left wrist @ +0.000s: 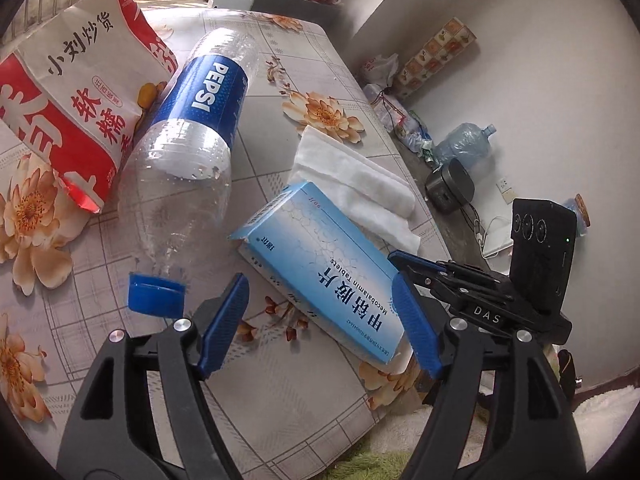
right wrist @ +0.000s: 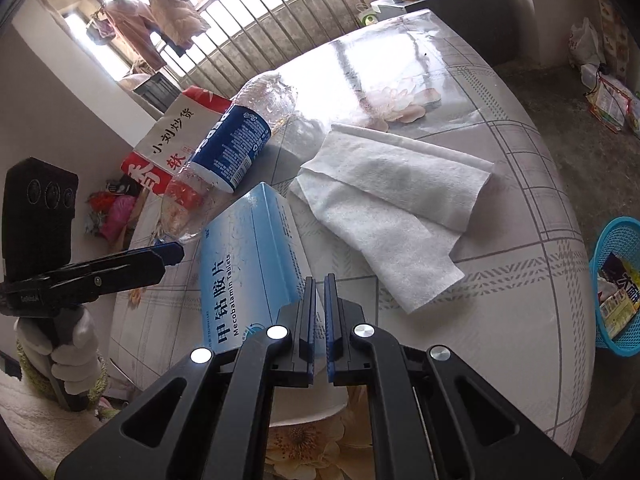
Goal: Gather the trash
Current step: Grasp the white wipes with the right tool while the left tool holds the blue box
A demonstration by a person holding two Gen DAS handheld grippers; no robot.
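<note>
A blue medicine box [left wrist: 320, 264] lies on the flowered table [left wrist: 280, 400]. My left gripper [left wrist: 320, 320] is open, its blue pads on either side of the box's near end. An empty Pepsi bottle [left wrist: 192, 144] with a blue cap [left wrist: 154, 294] lies to the left, beside a red and white snack bag [left wrist: 76, 108]. A white tissue [left wrist: 356, 184] lies behind the box. In the right wrist view my right gripper [right wrist: 319, 312] is shut and empty, just above the table beside the box [right wrist: 248, 264], with the tissue [right wrist: 392, 208], bottle [right wrist: 228, 148] and bag [right wrist: 172, 140] beyond.
A blue mesh basket [right wrist: 616, 292] with wrappers in it stands on the floor off the table's right edge. The right gripper shows in the left view [left wrist: 460, 280], and the left gripper in the right view [right wrist: 120, 268]. Clutter and a water jug [left wrist: 464, 144] lie on the floor.
</note>
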